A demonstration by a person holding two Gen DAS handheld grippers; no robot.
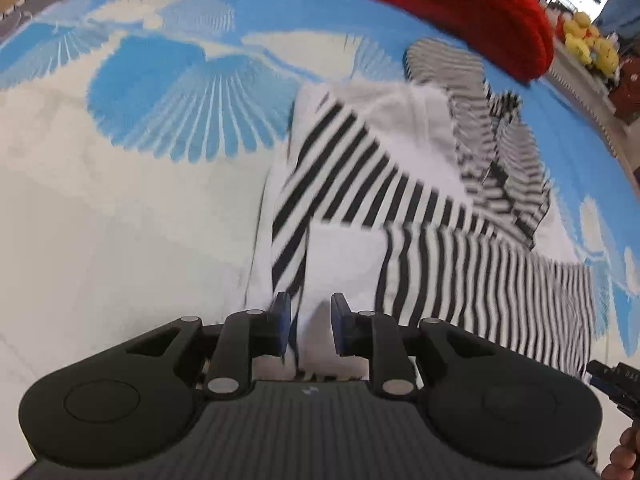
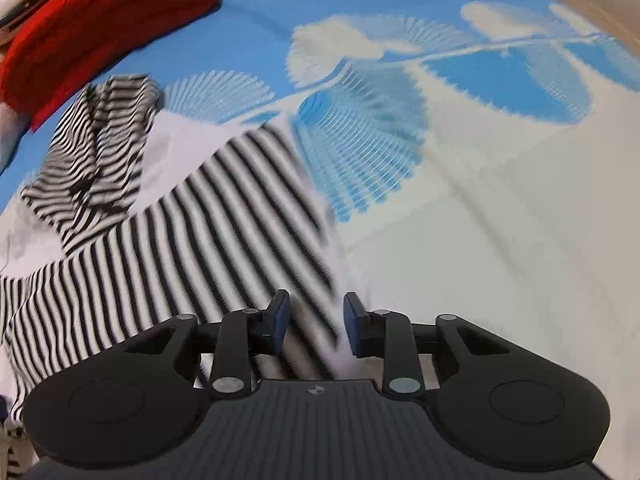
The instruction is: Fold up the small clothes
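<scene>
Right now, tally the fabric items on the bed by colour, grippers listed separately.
Black-and-white striped garment: 1
Red knitted item: 1
Blue-and-white patterned bed cover: 1
Grippers: 2, left gripper and right gripper, each with jaws apart over the striped cloth
Total: 3 fabric items, 2 grippers
</scene>
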